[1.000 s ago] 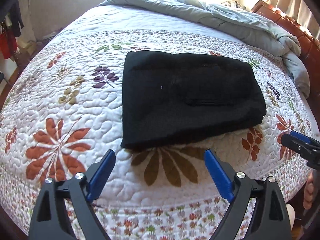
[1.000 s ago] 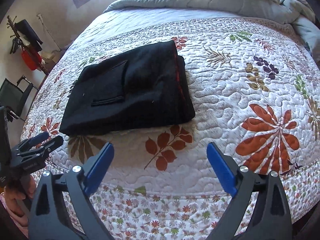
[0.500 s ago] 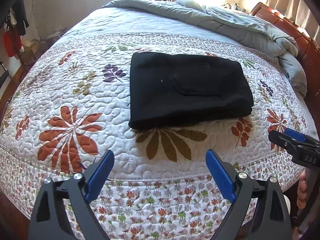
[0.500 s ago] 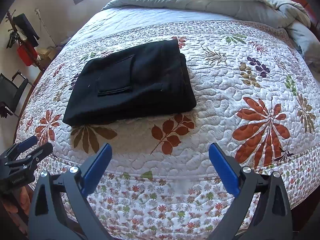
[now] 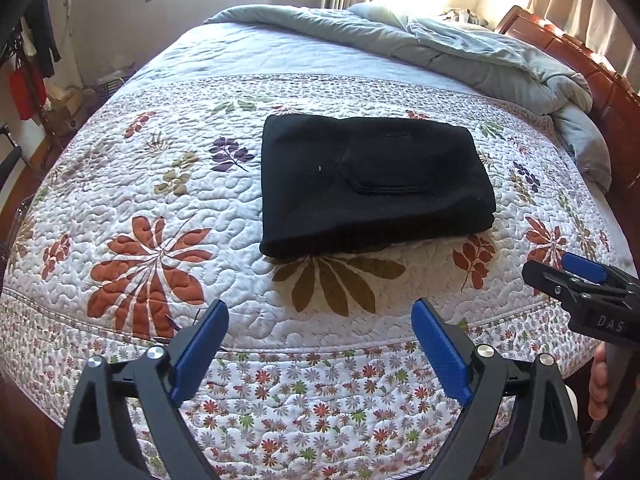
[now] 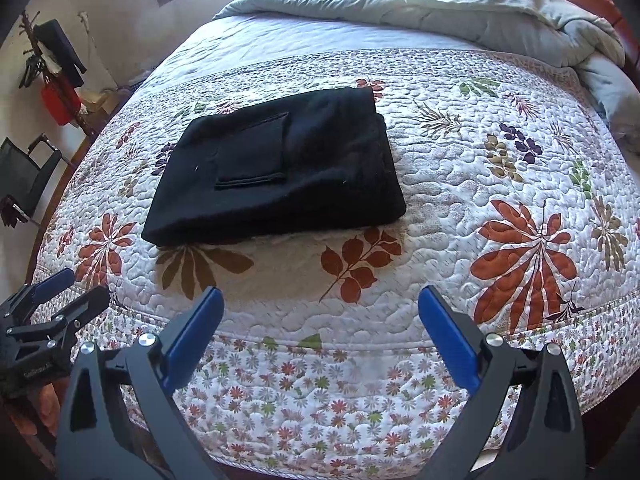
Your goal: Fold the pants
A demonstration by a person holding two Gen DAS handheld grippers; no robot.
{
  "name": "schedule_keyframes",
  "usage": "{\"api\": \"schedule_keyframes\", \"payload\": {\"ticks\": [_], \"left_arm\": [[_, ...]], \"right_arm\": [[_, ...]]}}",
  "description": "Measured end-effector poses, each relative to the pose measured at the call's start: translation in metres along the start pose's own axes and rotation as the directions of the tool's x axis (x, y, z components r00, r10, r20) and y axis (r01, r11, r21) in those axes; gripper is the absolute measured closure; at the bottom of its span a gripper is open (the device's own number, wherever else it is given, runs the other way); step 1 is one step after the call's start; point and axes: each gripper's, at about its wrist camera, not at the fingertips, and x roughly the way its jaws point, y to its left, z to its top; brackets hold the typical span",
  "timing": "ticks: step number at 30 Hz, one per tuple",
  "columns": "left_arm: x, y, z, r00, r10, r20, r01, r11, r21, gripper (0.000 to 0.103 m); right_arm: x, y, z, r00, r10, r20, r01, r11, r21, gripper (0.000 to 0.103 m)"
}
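Note:
The black pants [image 5: 372,184] lie folded into a compact rectangle on the floral quilt, back pocket facing up; they also show in the right wrist view [image 6: 276,168]. My left gripper [image 5: 320,312] is open and empty, held back over the bed's near edge, apart from the pants. My right gripper [image 6: 320,300] is open and empty, also back over the near edge. The right gripper shows at the far right of the left wrist view [image 5: 568,270]; the left gripper shows at the far left of the right wrist view [image 6: 72,288].
The quilted bedspread [image 5: 160,208] covers the bed. A bunched grey duvet [image 5: 460,48] lies at the head, by a wooden headboard [image 5: 592,76]. A coat rack with clothes [image 6: 52,64] and a dark chair [image 6: 24,176] stand left of the bed.
Both grippers have drawn back from the bed, still open and empty. The folded pants look smaller and farther away and have not moved.

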Motion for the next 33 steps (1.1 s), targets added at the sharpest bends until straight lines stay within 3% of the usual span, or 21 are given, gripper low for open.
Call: {"api": "schedule_keyframes", "payload": {"ticks": [33], "left_arm": [[0.011,0.001,0.002,1.000,-0.020,-0.020,0.019,1.000,-0.020,0.010]], "right_arm": [[0.026,0.006,-0.010,0.997,-0.062,-0.045,0.060,0.997,-0.054,0.006]]}}
